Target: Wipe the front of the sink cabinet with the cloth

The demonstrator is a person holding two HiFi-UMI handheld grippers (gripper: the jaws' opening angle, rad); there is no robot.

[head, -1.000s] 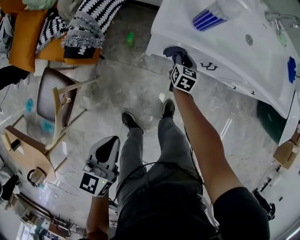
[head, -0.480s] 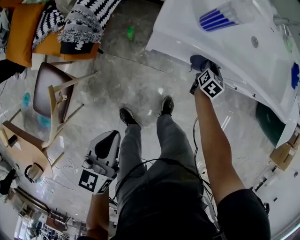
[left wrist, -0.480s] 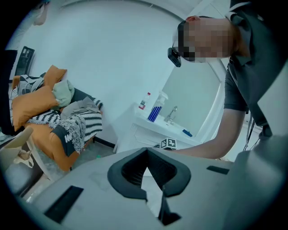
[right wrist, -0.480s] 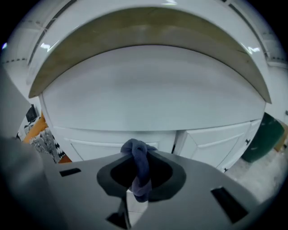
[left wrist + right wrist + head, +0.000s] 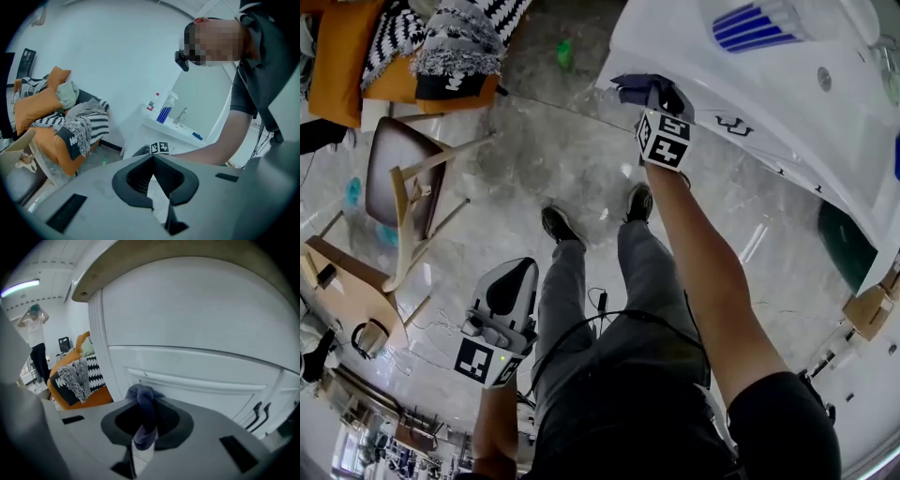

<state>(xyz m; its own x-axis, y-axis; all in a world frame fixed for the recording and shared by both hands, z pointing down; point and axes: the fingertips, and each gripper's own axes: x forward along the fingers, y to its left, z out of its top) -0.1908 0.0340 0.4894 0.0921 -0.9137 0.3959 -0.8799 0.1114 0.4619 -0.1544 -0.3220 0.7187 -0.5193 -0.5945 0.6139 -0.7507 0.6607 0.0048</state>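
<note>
The white sink cabinet (image 5: 769,112) fills the upper right of the head view, and its panelled front (image 5: 197,376) fills the right gripper view. My right gripper (image 5: 659,105) is shut on a dark blue-grey cloth (image 5: 639,90), which it presses against the cabinet front near the left corner. In the right gripper view the cloth (image 5: 144,416) sticks up bunched between the jaws. My left gripper (image 5: 512,291) hangs low beside the person's left leg, away from the cabinet, shut with nothing in it. Two black door handles (image 5: 260,414) show at the lower right.
A wooden chair (image 5: 403,202) and an orange sofa with striped throws (image 5: 412,47) stand to the left on the grey stone floor. A bottle with blue stripes (image 5: 759,26) lies on the sink top. Cables (image 5: 600,314) trail by the person's legs. A dark green bin (image 5: 844,246) sits at right.
My right gripper has swept the cloth back to the left along the cabinet front, after moving right half a second ago. The left gripper has hardly moved.
</note>
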